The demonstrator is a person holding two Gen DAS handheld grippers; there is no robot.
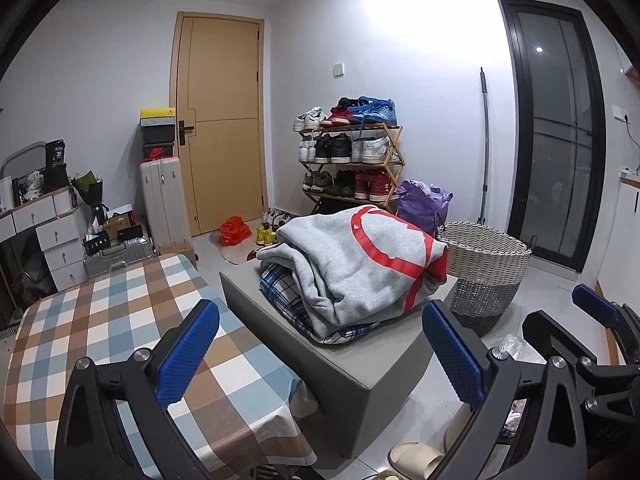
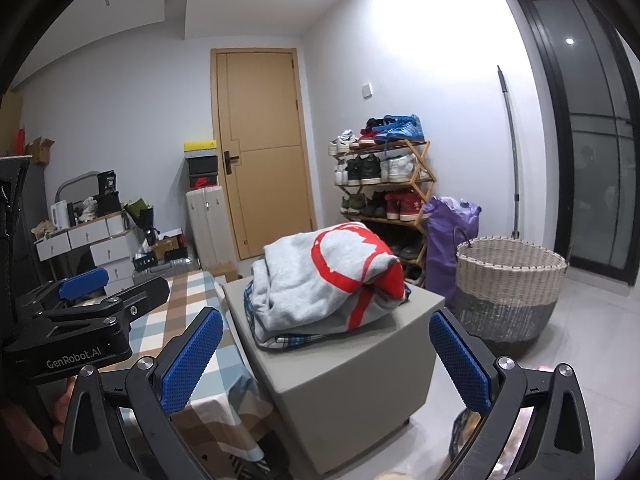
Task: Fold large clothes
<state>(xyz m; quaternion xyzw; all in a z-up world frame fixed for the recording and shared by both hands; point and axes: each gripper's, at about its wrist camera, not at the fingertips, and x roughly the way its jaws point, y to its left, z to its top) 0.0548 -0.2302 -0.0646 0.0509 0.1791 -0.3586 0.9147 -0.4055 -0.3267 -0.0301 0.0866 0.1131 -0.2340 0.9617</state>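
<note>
Both grippers, left gripper (image 1: 320, 356) and right gripper (image 2: 326, 360), hang spread and empty while the grey sweatshirt (image 1: 352, 264) sits folded atop plaid clothes (image 1: 280, 292) on the grey ottoman (image 1: 360, 384), checked table (image 1: 120, 320) bare.

We note a matt fleecy sweatshirt (image 1: 352, 264), a woven basket (image 1: 486, 264), and knurled blue plastic fingers (image 1: 188, 354).

The room is being viewed forward along the spread fingers of the left gripper (image 1: 320, 352) and the right gripper (image 2: 326, 356), held side by side. Ahead of both, the clothes pile (image 1: 352, 268) and door (image 1: 224, 120) are being shared.
</note>
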